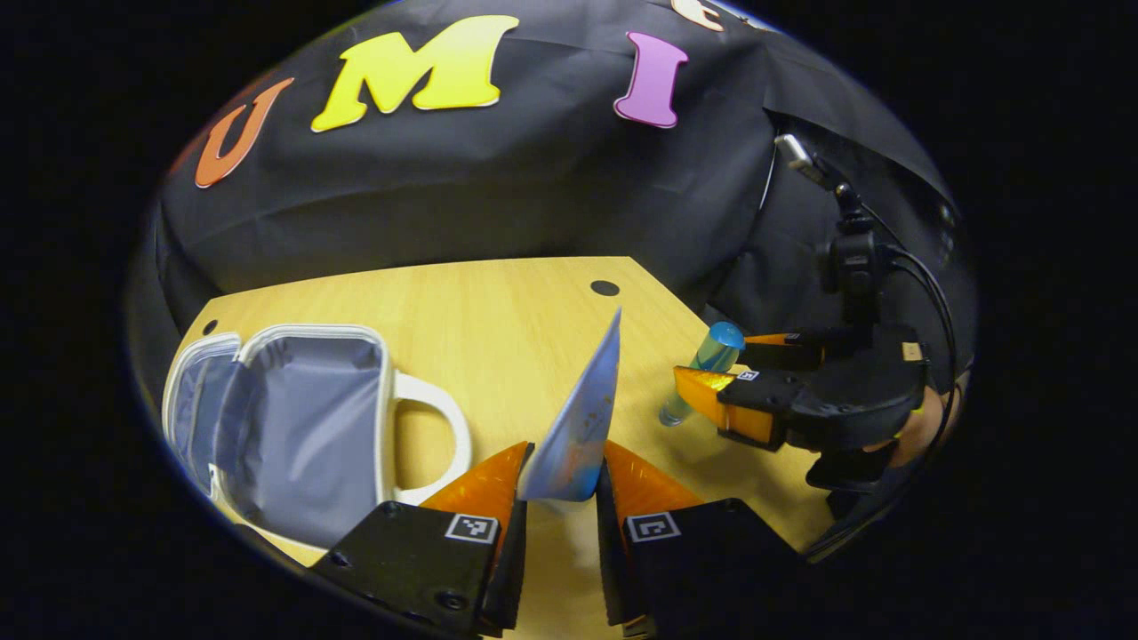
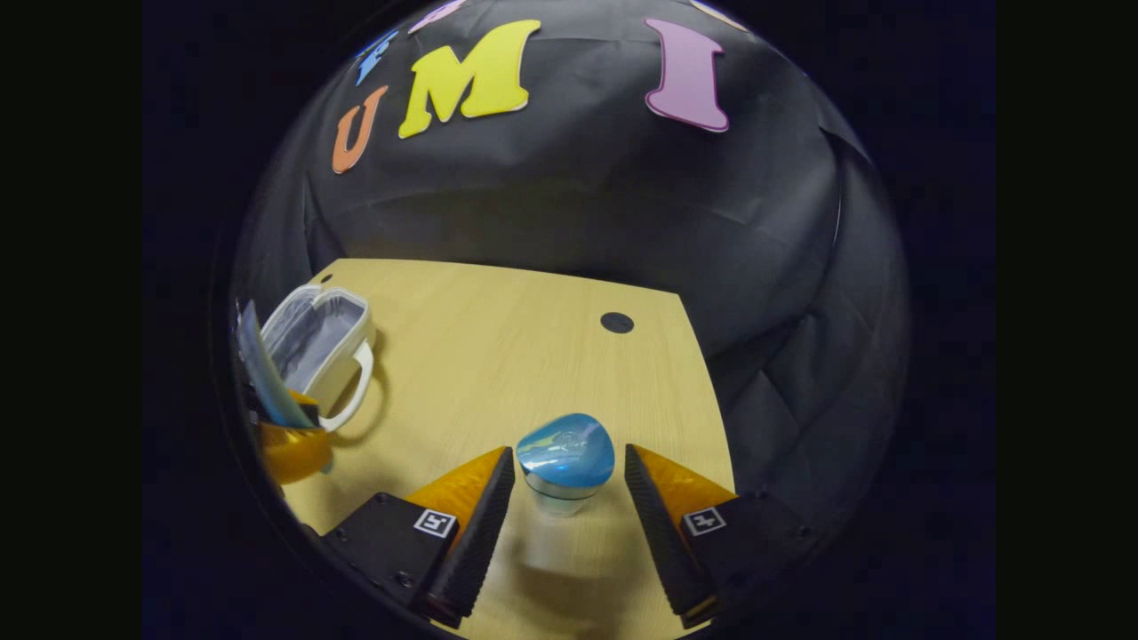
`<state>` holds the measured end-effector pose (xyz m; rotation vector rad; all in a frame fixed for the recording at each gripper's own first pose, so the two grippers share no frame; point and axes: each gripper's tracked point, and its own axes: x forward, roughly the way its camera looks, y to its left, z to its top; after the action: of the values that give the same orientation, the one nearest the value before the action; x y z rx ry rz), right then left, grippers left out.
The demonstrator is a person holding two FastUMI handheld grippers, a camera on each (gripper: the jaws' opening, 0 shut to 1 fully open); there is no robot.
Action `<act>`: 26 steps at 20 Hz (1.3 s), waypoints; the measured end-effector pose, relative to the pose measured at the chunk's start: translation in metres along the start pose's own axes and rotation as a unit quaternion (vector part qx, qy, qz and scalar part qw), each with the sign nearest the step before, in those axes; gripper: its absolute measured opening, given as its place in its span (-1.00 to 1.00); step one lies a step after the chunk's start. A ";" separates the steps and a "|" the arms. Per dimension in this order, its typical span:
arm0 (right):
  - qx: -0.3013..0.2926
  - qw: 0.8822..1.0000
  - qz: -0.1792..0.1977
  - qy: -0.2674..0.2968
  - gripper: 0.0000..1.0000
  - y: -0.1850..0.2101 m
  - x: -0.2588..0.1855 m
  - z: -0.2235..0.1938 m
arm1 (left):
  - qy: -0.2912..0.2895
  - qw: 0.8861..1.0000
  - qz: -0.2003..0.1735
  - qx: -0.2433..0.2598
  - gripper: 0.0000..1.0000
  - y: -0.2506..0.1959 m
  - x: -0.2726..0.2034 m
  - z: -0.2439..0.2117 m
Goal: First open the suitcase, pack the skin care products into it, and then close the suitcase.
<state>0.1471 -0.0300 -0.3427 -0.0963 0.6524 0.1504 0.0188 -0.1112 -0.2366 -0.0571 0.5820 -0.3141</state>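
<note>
A small white suitcase (image 1: 293, 427) lies open at the left of the wooden table (image 1: 498, 302), its grey lining showing and its white handle pointing right. My left gripper (image 1: 567, 449) is shut on a flat blue sachet (image 1: 582, 409) that stands up on edge above the table. To its right, my right gripper (image 1: 711, 360) brackets a clear bottle with a blue cap (image 1: 718, 342). In the right gripper view the bottle (image 2: 565, 462) stands upright between the fingers of my open right gripper (image 2: 570, 450), with a gap on each side. The suitcase (image 2: 320, 342) and the left gripper (image 2: 289, 440) with the sachet (image 2: 267, 364) sit at far left.
A round black hole (image 1: 605, 287) marks the table near its far edge. The black cloth wall hangs right behind the table. A hand (image 1: 925, 427) holds the right gripper, with cables running up from its camera mount. Bare wood (image 2: 498, 356) lies between the suitcase and the bottle.
</note>
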 end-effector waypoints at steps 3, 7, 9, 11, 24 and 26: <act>0.035 0.999 -0.013 0.002 0.21 0.000 0.004 -0.001 | 0.004 1.000 0.023 -0.002 -0.23 0.023 -0.029 -0.004; 0.051 0.998 -0.032 0.002 -0.11 0.003 -0.001 -0.005 | 0.004 0.998 0.055 0.004 -0.23 0.061 -0.062 -0.007; 0.054 0.998 -0.036 0.007 -0.14 0.006 -0.010 -0.009 | 0.003 0.998 0.070 0.001 -0.23 0.081 -0.076 -0.008; 0.053 0.998 -0.041 0.003 -0.14 0.009 -0.023 -0.012 | -0.003 0.997 0.081 -0.006 -0.24 0.102 -0.086 -0.006; 0.060 0.997 -0.029 -0.028 -0.14 0.071 -0.136 -0.003 | 0.099 0.985 0.134 -0.043 -0.23 0.228 -0.048 -0.064; 0.061 0.997 -0.028 -0.036 -0.14 0.076 -0.148 0.005 | 0.141 0.978 0.137 -0.067 -0.23 0.233 -0.040 -0.084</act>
<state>0.0208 0.0297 -0.2517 0.0093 0.5859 0.0595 0.0057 0.1258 -0.3186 -0.0626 0.8817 -0.0128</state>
